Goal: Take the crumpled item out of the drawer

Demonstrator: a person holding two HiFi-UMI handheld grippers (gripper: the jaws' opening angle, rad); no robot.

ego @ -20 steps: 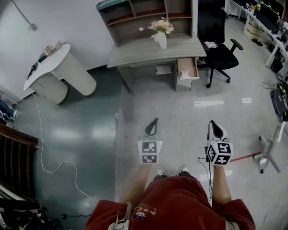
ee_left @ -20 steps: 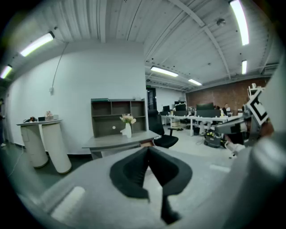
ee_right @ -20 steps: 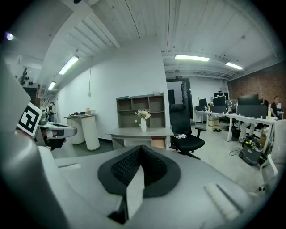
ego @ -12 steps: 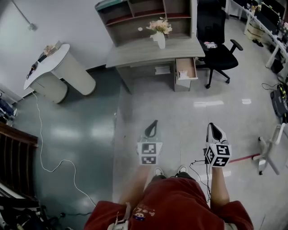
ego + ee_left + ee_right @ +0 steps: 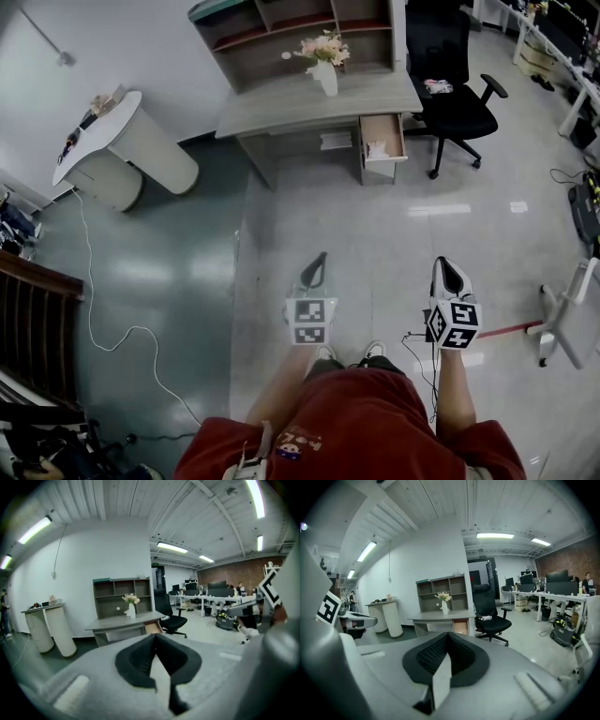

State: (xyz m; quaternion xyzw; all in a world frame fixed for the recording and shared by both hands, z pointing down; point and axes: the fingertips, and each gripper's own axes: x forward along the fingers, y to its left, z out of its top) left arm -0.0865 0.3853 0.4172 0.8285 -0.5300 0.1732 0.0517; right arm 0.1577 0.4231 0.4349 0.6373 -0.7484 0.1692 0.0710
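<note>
Far ahead stands a grey desk (image 5: pixel 309 105) with its right-hand drawer (image 5: pixel 383 139) pulled open. A white crumpled item (image 5: pixel 377 148) lies inside it. The drawer (image 5: pixel 461 627) also shows small in the right gripper view and the drawer (image 5: pixel 151 627) in the left gripper view. My left gripper (image 5: pixel 318 267) and right gripper (image 5: pixel 450 274) hang over the bare floor, well short of the desk. Both are shut with nothing between the jaws.
A vase of flowers (image 5: pixel 324 58) stands on the desk below a shelf unit (image 5: pixel 291 33). A black office chair (image 5: pixel 454 89) sits right of the drawer. A white rounded counter (image 5: pixel 122 147) stands at the left, with a cable (image 5: pixel 94 309) across the floor. A white stand base (image 5: pixel 561 319) lies right.
The view has drifted slightly, so the desk sits a little higher in the head view. Both grippers keep their places and stay shut.
</note>
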